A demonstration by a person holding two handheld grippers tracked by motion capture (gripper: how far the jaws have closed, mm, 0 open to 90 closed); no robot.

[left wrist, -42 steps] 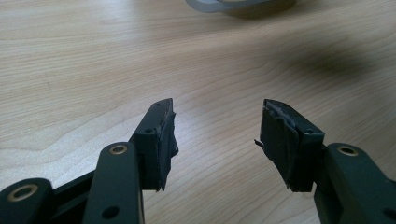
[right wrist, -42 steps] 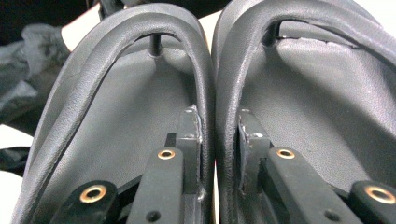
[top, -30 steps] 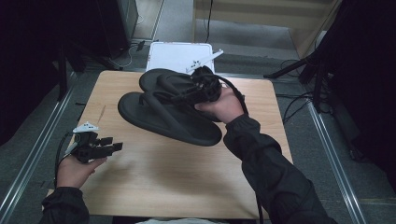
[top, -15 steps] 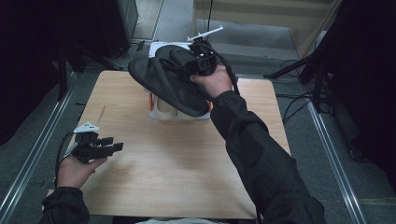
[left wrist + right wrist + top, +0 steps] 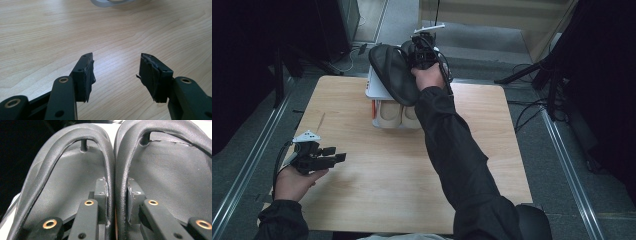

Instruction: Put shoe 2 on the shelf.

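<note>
The pair of black sandals, lying on the table a second ago, now hangs in the air over the white shoe rack at the far edge, so shelving above the beige shoes looks near. The right gripper pinches both inner straps; the left gripper stays parked, jaws wide and empty. Wooden table, dark room, grey floor with cables.
</note>
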